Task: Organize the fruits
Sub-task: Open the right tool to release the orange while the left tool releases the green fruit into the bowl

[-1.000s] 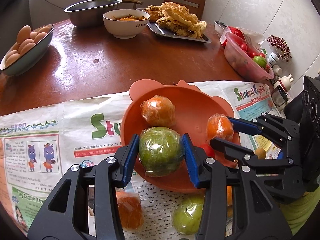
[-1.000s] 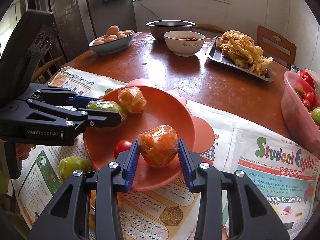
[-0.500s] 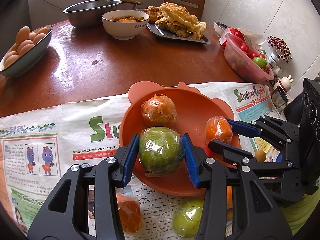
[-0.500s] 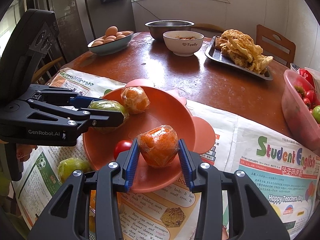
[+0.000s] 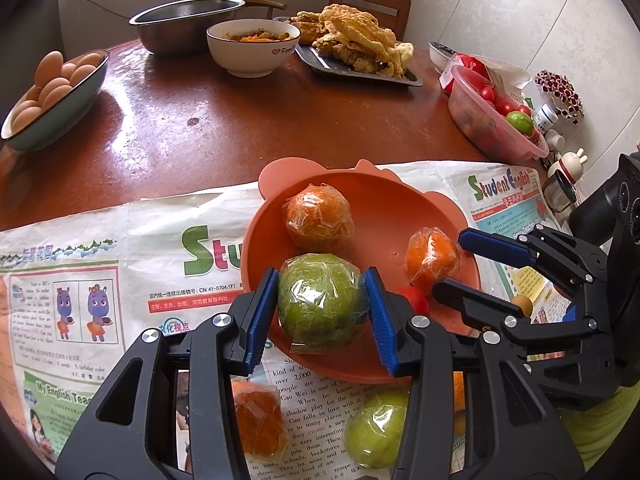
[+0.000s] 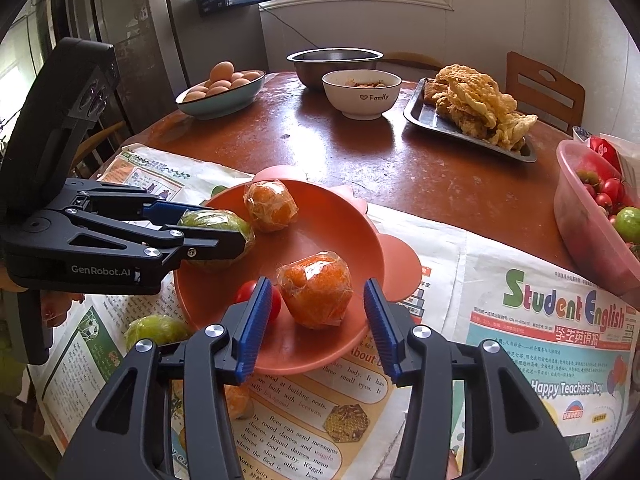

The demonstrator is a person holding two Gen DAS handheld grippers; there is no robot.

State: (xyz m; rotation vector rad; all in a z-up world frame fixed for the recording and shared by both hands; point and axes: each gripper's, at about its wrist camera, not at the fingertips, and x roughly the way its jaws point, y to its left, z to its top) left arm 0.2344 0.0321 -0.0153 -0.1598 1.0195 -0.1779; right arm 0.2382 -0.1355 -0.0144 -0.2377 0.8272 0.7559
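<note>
Since the earlier frames, the jaws of the right hand-held gripper have just been opening, and the wrapped orange that was clamped between them is now released. A clear gap is seen on both sides of it, wider on the right, though the fruit is still framed by the two blue pads. It rests on the floor of the orange plate, just beside a small red tomato. Nothing else on the plate appears to have shifted.

The left hand-held gripper is seen clenched on the wrapped green fruit, with both pads pressed against its plastic film. That fruit is held low over the near rim of the plate; whether it already bears on the plate cannot be told. A second wrapped orange lies further back on the plate.

One fruit may therefore be judged as delivered, and the green one as about to follow once the left jaws are let go. More work is judged to remain: another wrapped orange and a wrapped green fruit are still lying on the newspaper that covers the near part of the counter, in front of the plate. The slippery film could let a fruit roll when released, so the plate's raised rim is likely to be relied upon.
</note>
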